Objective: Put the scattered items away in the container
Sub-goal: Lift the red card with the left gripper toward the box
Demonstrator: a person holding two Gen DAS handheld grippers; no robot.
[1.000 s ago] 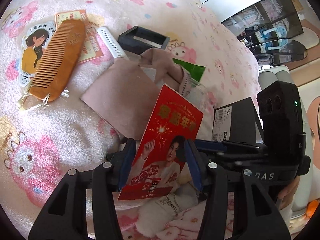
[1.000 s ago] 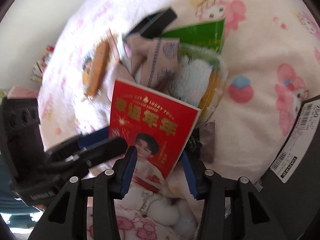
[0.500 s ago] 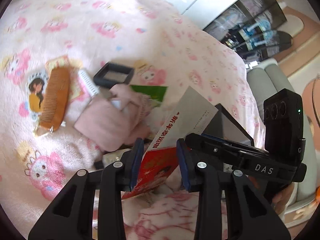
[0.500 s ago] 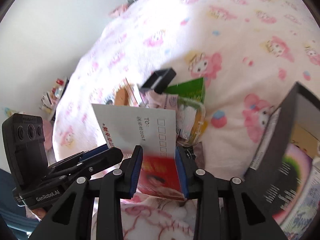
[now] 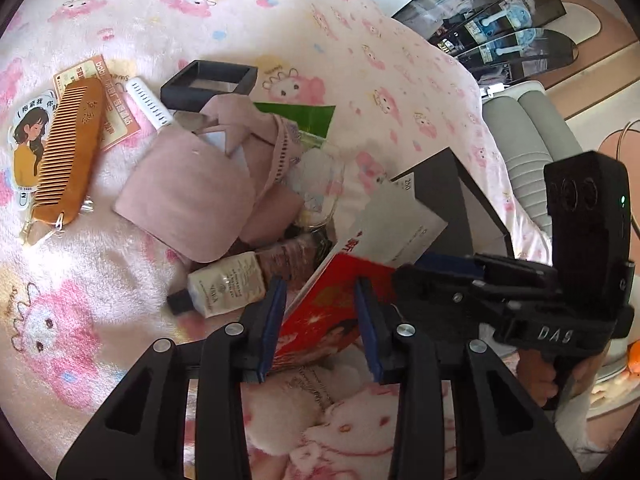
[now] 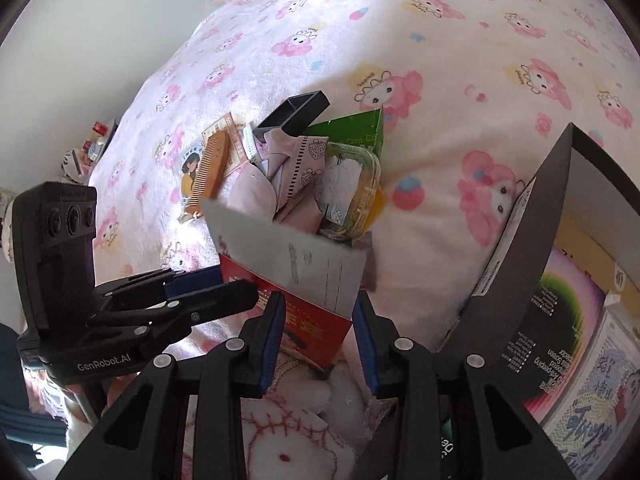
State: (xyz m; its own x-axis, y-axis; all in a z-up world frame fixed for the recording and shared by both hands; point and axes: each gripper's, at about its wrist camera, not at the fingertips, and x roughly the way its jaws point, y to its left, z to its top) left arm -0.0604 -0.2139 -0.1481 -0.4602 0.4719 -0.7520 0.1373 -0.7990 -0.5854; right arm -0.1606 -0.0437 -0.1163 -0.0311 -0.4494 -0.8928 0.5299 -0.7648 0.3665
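Since a second ago the card (image 5: 336, 312) has come up off the pile and tipped over, so its white back now faces outward above the red front, and the bottle (image 5: 228, 288) it covered lies in plain sight. Far left on the bed (image 5: 280, 20) a sticker (image 5: 28, 144) lies under the comb (image 5: 68, 152). Next comes a black frame (image 5: 208, 84), with a pink pouch (image 5: 188, 200) nearer the camera and touching the bottle. A green packet (image 5: 304, 116) and a clear tub (image 5: 320, 184) sit just right of the pouch. The left tongs (image 5: 319, 284) have just been closing and pinch the card's left side, the red face showing between the blue pads. The right tongs (image 6: 318, 298) pinch its right side; their jaws closed in and have just eased out a touch, the card between them. The card hangs above the bed, left of the box (image 6: 520, 260) and outside it. The box lies open toward the bed's right edge, printed packs showing inside.
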